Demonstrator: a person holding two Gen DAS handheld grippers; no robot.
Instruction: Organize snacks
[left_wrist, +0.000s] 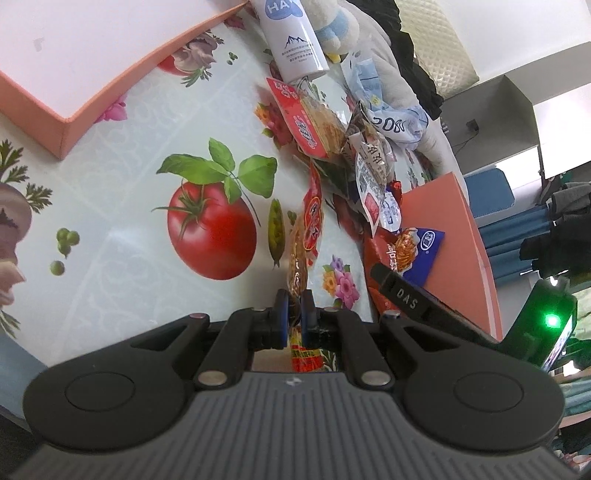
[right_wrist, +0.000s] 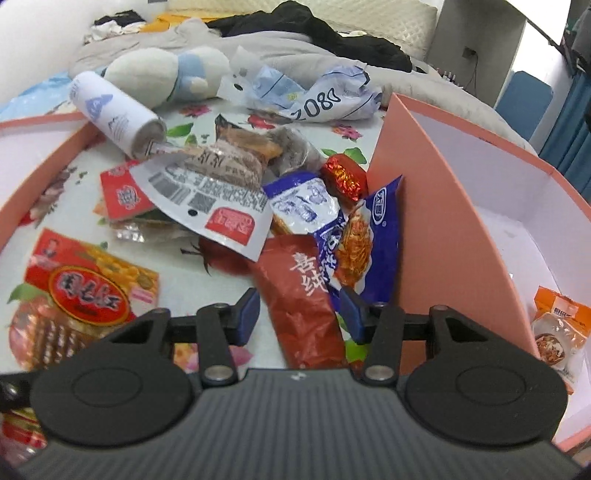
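My left tool is clenched on a red-and-yellow packet, pinched at its near end between the blue pads; the packet runs away from me over the tabletop. My right tool is half spread, with a dark red pouch lying between the fingers, pads not pressing it. Both tools angle down toward the surface. The snack pile sits mid-tabletop: a blue packet, a white barcode pouch, a foil candy, a white can on its side. One pink box stands just right of the pile, an orange packet inside it. A second pink box lies left. The cloth is printed with tomatoes and flowers. Beyond: a plush toy, rumpled bedding and dark clothes.
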